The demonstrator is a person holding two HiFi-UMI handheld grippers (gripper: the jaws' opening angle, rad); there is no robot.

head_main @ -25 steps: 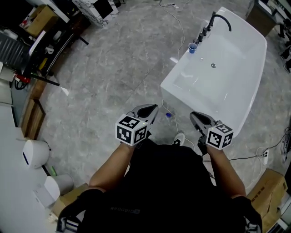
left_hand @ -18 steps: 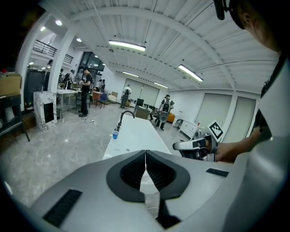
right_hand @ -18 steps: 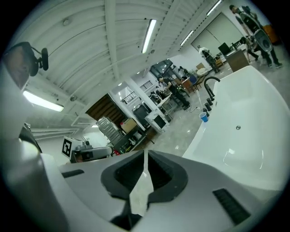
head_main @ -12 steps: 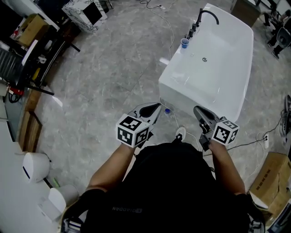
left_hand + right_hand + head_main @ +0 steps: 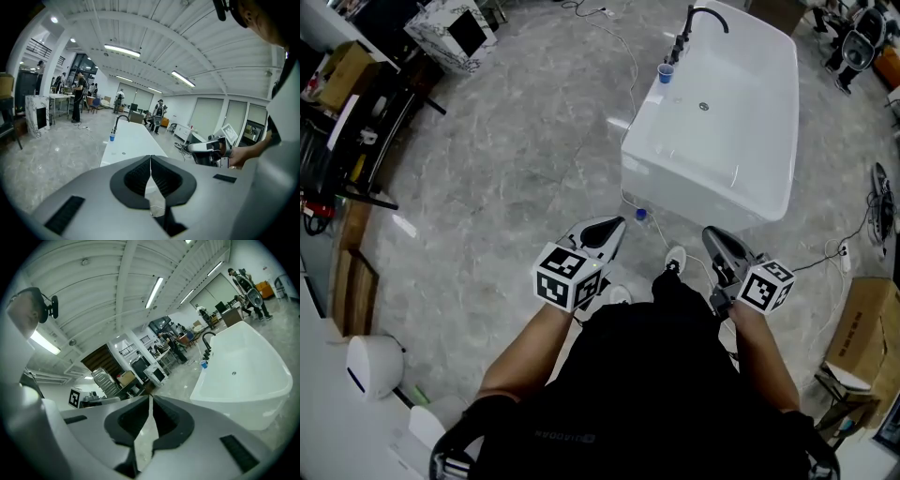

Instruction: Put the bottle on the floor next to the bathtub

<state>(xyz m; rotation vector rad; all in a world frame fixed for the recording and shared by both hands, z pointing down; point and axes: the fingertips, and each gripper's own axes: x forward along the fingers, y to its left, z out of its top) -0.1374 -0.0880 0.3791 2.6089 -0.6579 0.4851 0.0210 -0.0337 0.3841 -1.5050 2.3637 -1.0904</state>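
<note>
Left gripper (image 5: pixel 614 225) first: its jaws are pressed together with nothing between them. The right gripper (image 5: pixel 712 234) is the same, tips meeting on plain air. We hold both close to the body, side by side, pointing toward the bathtub (image 5: pixel 675 192).

So where's the bottle (image 5: pixel 640 215)? It sits on the floor (image 5: pixel 516 187) just ahead of the left gripper's tips and a bit to their right, roughly between the two grippers and nearer the left one. It's right beside the tub's near wall, by the corner. From up top we mostly see a blue cap, so we guess it's upright, but it's too small to be sure. We can't tell if it touches the tub either.

By our read the job looks pretty much done: bottle down, next to the tub, neither gripper on it. All that seems left is backing off. The blue cup (image 5: pixel 666 73) far ahead of both grippers, on the tub's rim, isn't part of this.
</note>
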